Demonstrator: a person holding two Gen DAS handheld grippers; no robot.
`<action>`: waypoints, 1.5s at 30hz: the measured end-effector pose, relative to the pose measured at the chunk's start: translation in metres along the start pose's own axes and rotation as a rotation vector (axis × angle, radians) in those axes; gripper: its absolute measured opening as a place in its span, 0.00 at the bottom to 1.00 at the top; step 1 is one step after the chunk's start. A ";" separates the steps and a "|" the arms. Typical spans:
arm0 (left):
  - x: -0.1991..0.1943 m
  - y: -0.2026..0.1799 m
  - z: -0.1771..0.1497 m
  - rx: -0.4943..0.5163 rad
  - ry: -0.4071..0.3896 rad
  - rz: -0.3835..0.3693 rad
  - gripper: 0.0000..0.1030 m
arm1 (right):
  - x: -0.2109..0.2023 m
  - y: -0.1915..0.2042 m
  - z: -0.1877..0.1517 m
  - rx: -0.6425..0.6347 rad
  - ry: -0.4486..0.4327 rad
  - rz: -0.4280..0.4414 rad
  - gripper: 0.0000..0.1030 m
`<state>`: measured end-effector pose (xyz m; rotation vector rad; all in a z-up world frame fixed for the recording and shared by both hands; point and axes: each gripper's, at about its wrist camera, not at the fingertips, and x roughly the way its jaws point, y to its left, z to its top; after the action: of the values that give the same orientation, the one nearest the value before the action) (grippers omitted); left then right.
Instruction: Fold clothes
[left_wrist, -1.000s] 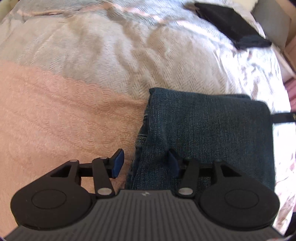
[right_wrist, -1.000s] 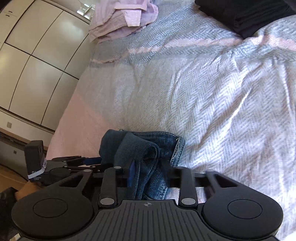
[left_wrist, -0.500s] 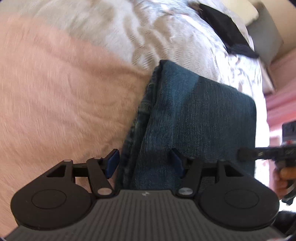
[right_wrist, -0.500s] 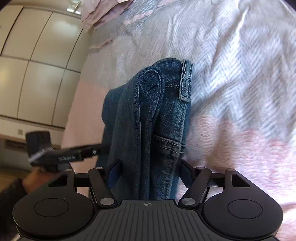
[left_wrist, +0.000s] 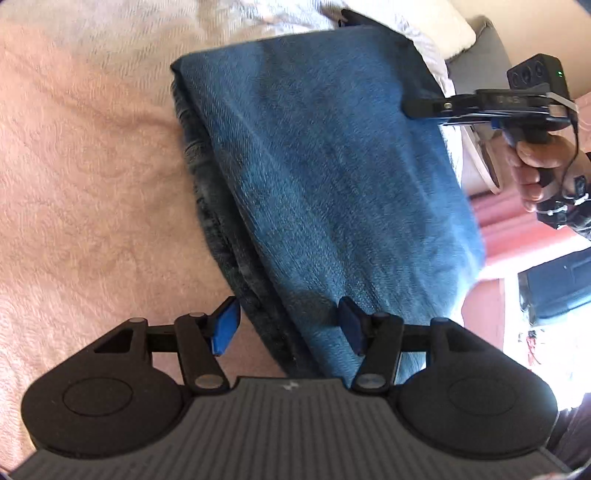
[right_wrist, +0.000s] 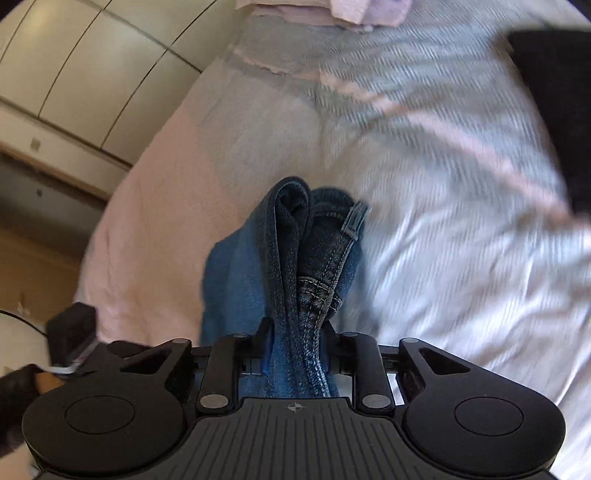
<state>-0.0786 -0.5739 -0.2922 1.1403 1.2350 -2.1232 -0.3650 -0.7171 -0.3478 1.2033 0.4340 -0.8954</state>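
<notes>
Folded blue jeans (left_wrist: 325, 177) hang lifted above the pink and grey bedspread (left_wrist: 92, 184). My left gripper (left_wrist: 288, 326) has its jaws set wide around the near edge of the folded jeans; the blue pads (left_wrist: 223, 328) stand at the cloth's sides with a gap on the left. My right gripper (right_wrist: 295, 350) is shut on the other end of the jeans (right_wrist: 295, 258), with seams and a belt loop bunched between its fingers. The right gripper also shows in the left wrist view (left_wrist: 436, 107), clamped on the jeans' far edge.
A folded black garment (right_wrist: 557, 110) lies on the bed at the far right. A pile of lilac clothes (right_wrist: 332, 11) lies at the bed's far end. White wardrobe doors (right_wrist: 74, 74) stand left of the bed. A grey pillow (left_wrist: 476, 48) lies at the head.
The jeans have been lifted off the bed and hang between both grippers. The right gripper has closed tight on its end. Both cameras have tilted down toward the bedspread.
</notes>
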 end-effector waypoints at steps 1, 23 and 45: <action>-0.002 0.001 0.002 0.001 -0.013 0.016 0.50 | -0.004 -0.001 -0.005 -0.008 -0.028 -0.016 0.28; 0.018 0.018 0.155 0.214 -0.089 0.160 0.51 | -0.029 -0.063 -0.223 0.661 -0.407 -0.001 0.79; 0.001 -0.054 0.069 0.589 -0.132 0.238 0.46 | -0.127 -0.038 -0.110 -0.021 -0.356 -0.515 0.44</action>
<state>-0.1472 -0.6054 -0.2474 1.2680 0.3860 -2.3891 -0.4535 -0.5718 -0.3170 0.8954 0.4688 -1.5149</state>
